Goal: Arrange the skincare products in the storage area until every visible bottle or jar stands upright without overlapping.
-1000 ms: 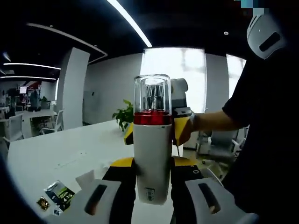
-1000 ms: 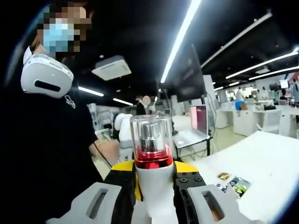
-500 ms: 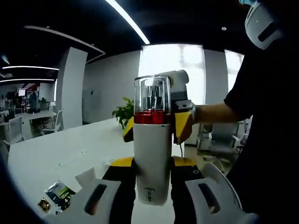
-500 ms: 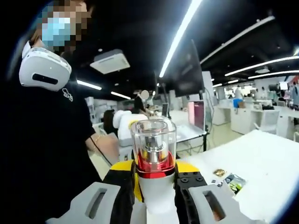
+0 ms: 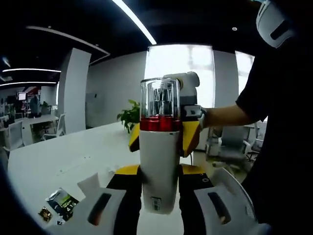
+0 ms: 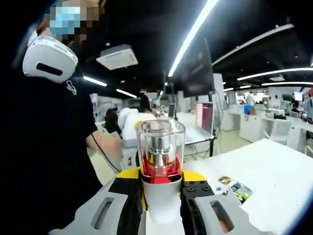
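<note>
Both grippers clamp one white bottle, held up in the air above a white table.

In the left gripper view, the left gripper [image 5: 160, 196] has its jaws closed on the base of the bottle [image 5: 159, 161], which stands upright with a red band and clear cap. The right gripper [image 6: 161, 200] grips the same bottle [image 6: 160, 166] from the opposite side. Small packets [image 5: 57, 204] lie near the edge of the table [image 5: 68, 159].
</note>
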### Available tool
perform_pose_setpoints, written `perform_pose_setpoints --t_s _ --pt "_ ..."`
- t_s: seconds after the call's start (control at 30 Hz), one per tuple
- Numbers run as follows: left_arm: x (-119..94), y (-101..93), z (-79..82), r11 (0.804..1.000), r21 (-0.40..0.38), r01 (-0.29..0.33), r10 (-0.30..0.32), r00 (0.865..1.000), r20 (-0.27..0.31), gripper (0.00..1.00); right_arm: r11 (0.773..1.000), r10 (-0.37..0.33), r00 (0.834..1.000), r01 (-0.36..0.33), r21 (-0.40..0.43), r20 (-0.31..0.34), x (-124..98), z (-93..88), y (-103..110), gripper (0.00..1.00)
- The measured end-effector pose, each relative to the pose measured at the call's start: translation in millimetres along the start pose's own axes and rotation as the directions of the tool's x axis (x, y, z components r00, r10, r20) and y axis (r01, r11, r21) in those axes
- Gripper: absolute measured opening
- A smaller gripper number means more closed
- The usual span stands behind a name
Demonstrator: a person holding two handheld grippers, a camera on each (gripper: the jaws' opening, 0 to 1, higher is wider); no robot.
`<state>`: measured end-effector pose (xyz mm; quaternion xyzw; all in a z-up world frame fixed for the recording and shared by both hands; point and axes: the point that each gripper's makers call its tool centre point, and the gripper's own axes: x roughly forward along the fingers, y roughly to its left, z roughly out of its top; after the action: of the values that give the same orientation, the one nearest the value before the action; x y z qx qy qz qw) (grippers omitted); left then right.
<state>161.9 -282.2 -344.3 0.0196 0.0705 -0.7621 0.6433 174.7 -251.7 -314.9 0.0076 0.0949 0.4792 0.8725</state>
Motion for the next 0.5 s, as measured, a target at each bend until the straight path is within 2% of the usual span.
perform_pose_setpoints --t_s 0.5 --pt "5.9 -2.7 -18.8 0.999 -0.034 -0.002 -0.001 0.998 -0.067 0.25 1.0 -0.011 1.0 0.011 -0.006 -0.014 4.4 -17.1 -1.2 0.2"
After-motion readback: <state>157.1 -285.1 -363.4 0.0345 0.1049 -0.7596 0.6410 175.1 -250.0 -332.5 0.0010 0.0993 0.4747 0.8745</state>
